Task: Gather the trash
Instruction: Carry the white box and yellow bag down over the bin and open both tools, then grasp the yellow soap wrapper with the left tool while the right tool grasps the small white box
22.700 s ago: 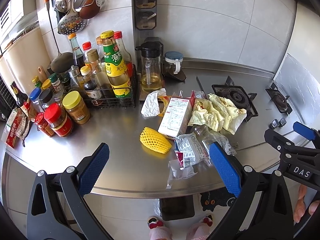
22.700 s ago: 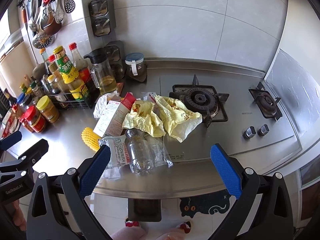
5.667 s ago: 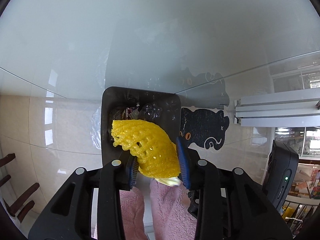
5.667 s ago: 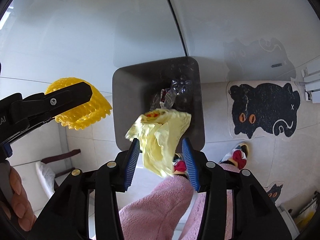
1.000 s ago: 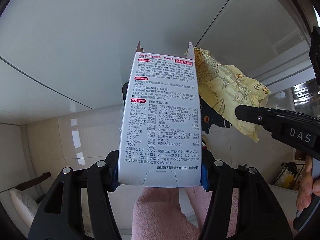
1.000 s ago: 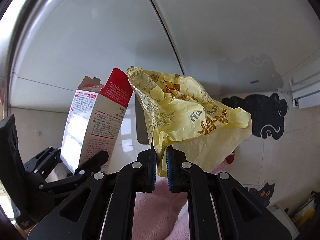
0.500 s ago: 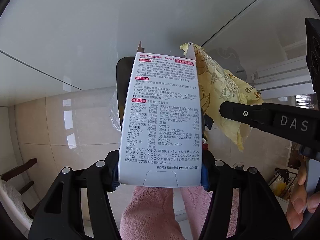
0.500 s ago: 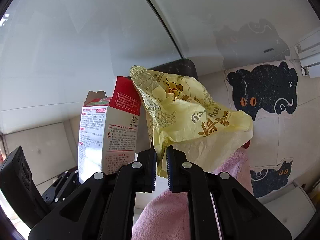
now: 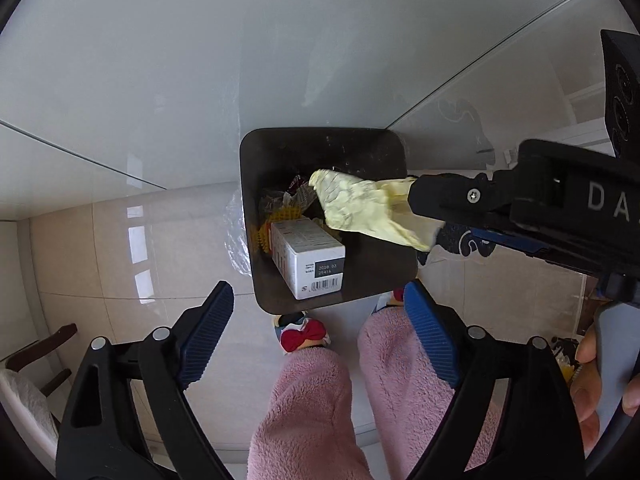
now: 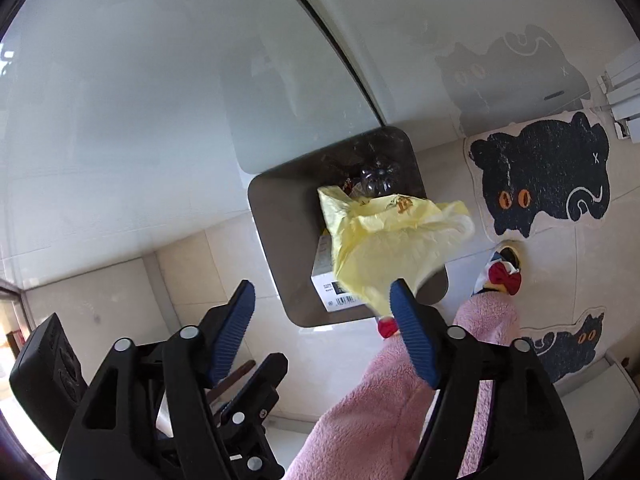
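A dark square trash bin [image 9: 280,152] stands on the floor against the cabinet and also shows in the right wrist view [image 10: 276,216]. The white carton [image 9: 308,258] lies inside it on a yellow foam net and wrappers. My left gripper [image 9: 318,332] is open and empty above the bin's near edge. My right gripper [image 10: 320,316] is open above the bin. The yellow plastic bag [image 10: 384,236] hangs loose just beyond its fingers, over the bin; in the left wrist view the bag [image 9: 360,208] sits at the right gripper's tip. A clear bottle [image 10: 376,178] lies in the bin.
White cabinet fronts [image 9: 200,60] rise behind the bin. A black cat mat [image 10: 544,172] lies on the tile floor to the right, with a smaller one [image 10: 568,344] nearer. The person's pink-trousered legs [image 9: 312,408] and slippers [image 9: 304,330] stand beside the bin.
My left gripper has opened and the carton has dropped into the bin. My right gripper has opened and let go of the yellow bag, which is falling over the bin.
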`<state>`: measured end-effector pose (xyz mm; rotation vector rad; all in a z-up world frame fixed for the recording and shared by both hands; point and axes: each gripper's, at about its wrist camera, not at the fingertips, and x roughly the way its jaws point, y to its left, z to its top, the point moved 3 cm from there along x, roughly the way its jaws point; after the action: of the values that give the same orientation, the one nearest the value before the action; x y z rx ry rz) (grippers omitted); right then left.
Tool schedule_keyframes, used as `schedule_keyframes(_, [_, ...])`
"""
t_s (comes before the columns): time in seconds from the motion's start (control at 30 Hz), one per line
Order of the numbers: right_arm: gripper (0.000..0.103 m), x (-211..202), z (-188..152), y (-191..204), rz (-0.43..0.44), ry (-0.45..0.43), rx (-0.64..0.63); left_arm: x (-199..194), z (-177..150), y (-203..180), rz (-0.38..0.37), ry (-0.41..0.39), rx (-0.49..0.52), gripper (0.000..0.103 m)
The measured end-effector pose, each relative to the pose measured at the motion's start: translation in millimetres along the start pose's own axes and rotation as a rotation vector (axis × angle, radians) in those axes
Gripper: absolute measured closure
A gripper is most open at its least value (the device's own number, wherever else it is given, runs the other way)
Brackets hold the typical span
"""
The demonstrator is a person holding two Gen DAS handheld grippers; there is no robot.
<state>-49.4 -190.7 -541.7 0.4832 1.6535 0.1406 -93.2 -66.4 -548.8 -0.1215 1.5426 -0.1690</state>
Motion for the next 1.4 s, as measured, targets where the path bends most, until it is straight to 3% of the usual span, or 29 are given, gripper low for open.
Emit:
schedule_keyframes(0.1, [0.031, -2, 1, 1, -0.001, 0.001, 0.003, -1, 1, 3, 0.009, 0.0, -0.004, 0.012])
schedule_keyframes(0.43, [0.03, -48, -9, -1, -0.022, -0.045, -0.039, -33, -7, 6, -0.002, -0.035, -0.004, 0.01])
schedule_keyframes(0.77, [0.025, -170, -38, 23, -0.01, -0.189, -0.178, -153, -11, -16, -0.011, -0.211, 0.051, 0.008])
schedule_keyframes(1.0, [0.017, -266, -45, 52, -0.01, -0.384, -0.259, -249, 0, -31, -0.026, -0.382, 0.081, 0.008])
schedule_keyframes(1.2, [0.014, -330, -24, 84, 0.016, -0.518, -0.304, -317, 24, -40, -0.041, -0.495, 0.107, 0.008])
schedule_keyframes(1.4, [0.013, -370, 21, 119, 0.03, -0.602, -0.35, -361, 72, -34, -0.013, -0.583, 0.119, 0.008])
